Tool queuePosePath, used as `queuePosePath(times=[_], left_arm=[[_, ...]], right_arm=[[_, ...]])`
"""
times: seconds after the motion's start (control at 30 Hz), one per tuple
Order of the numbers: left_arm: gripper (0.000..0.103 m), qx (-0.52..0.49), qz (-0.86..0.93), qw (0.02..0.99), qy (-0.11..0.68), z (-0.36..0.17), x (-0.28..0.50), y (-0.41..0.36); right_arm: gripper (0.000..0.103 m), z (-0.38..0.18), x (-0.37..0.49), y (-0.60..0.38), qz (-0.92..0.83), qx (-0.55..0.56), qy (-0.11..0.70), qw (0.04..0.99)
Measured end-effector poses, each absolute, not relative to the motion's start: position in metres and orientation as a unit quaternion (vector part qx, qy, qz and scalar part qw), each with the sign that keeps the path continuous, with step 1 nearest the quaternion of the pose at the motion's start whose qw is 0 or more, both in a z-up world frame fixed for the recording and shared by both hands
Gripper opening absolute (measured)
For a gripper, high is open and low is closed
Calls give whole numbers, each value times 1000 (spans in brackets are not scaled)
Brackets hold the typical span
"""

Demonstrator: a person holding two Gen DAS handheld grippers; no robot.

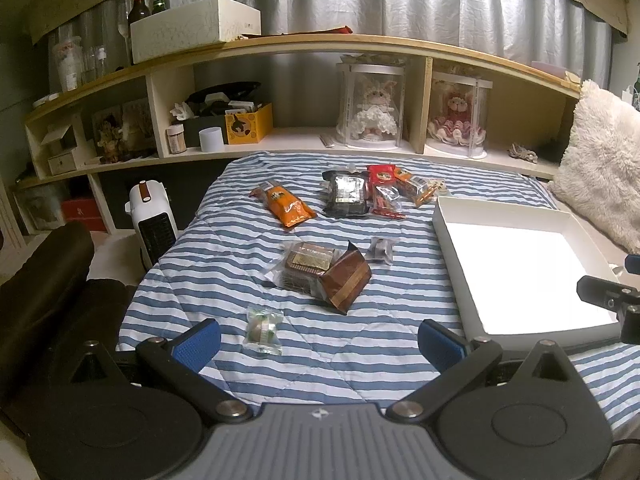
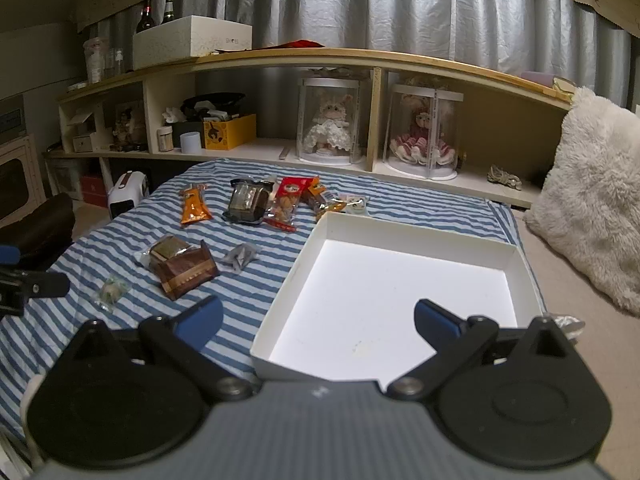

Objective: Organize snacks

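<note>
- On the striped bed, the left gripper, jaws spread and empty, hovers near a small candy packet.
- Scattered snacks lie mid-bed; crinkly wrappers could slip free.
- Right gripper, jaws released, hangs over the empty white box.

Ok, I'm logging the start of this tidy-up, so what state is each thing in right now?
left tool: open, holding nothing, above the striped blanket
right tool: open, holding nothing, over the near edge of the box
white box: lidless, nothing inside
orange packet: sealed, lying flat
brown pouch: leaning on the clear-wrapped snack
small green candy: wrapped, lying alone
</note>
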State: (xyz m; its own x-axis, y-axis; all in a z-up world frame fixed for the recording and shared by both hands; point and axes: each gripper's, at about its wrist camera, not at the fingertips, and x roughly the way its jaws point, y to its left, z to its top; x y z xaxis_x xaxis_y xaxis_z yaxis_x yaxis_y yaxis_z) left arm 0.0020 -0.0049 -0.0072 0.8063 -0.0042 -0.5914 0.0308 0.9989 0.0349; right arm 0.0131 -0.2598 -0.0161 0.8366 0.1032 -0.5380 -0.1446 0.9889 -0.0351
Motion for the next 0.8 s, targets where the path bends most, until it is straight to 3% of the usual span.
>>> queuePosePath(times=[0.8], left_arm=[[103,17,-14,949,314,-10,0,-9]], right_arm=[[102,-17,13,-258,65,-41,280,957]])
